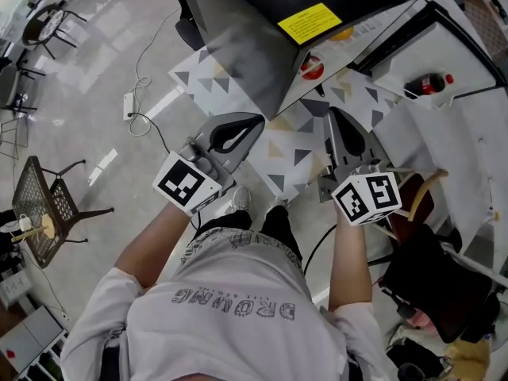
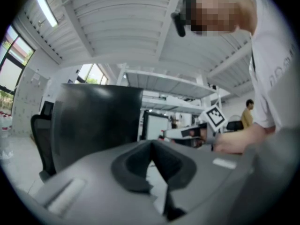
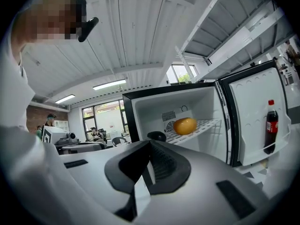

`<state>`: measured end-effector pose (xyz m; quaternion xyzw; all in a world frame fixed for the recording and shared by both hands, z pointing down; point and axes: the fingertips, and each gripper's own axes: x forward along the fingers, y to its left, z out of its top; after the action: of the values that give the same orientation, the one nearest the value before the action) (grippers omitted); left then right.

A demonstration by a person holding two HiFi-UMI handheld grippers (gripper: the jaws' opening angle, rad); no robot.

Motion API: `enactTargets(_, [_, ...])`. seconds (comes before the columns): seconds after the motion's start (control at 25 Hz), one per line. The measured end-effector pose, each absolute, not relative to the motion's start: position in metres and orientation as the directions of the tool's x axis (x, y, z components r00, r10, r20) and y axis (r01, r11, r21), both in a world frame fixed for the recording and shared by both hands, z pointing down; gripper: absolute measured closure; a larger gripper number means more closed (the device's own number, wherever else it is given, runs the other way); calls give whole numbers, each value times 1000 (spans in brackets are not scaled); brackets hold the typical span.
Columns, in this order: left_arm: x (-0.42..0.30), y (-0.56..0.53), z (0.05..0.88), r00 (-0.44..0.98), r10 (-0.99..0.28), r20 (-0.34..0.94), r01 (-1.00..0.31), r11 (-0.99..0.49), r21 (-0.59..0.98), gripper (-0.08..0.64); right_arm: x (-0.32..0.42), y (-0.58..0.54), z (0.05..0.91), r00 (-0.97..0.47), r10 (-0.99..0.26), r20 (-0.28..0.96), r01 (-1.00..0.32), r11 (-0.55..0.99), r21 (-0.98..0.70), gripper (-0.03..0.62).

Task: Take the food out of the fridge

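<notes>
The small black fridge [image 3: 173,121] stands open in the right gripper view. A round orange-yellow food [image 3: 185,125] lies on its white wire shelf [image 3: 206,124], with a dark round thing [image 3: 157,136] beside it. A cola bottle [image 3: 271,125] stands in the door rack. My right gripper [image 3: 150,146] is shut and empty, pointing at the shelf from a short way off. In the head view the fridge [image 1: 317,6], the bottle [image 1: 429,83] and the right gripper [image 1: 333,116] show. My left gripper [image 1: 255,120] is shut and empty, beside the fridge's black side [image 2: 93,125].
A patterned mat [image 1: 294,145] lies under the fridge. A cable and power strip [image 1: 129,104] cross the floor on the left, near a mesh chair [image 1: 48,205]. A chair with dark things [image 1: 429,268] stands at the right. A person in yellow [image 2: 248,114] stands far off.
</notes>
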<state>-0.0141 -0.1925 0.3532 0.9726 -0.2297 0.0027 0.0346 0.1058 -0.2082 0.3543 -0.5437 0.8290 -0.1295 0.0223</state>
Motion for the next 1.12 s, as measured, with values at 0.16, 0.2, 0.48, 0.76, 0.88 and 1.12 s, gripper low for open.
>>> enactTargets(0.16, [-7, -199, 357, 872, -488, 41, -490, -870, 63, 552, 109, -230, 352, -465, -880, 95, -870, 435, -232, 590])
enactTargets(0.2, [-5, -200, 358, 865, -499, 45, -501, -863, 64, 552, 110, -235, 352, -479, -873, 95, -863, 449, -231, 591])
enactTargets(0.48, [7, -209, 364, 824, -563, 70, -567, -820, 78, 552, 114, -267, 357, -553, -826, 112, -824, 522, -223, 589])
enactTargets(0.76, [18, -212, 369, 789, -609, 83, -614, -784, 85, 552, 112, -291, 358, -611, -784, 108, -786, 585, -200, 576])
enactTargets(0.88, [21, -213, 370, 775, -626, 83, -632, -770, 88, 552, 111, -299, 358, -633, -767, 108, -769, 607, -201, 564])
enactTargets(1.12, [26, -214, 369, 749, -659, 67, -662, -742, 108, 552, 104, -311, 359, -670, -734, 110, -739, 646, -193, 522])
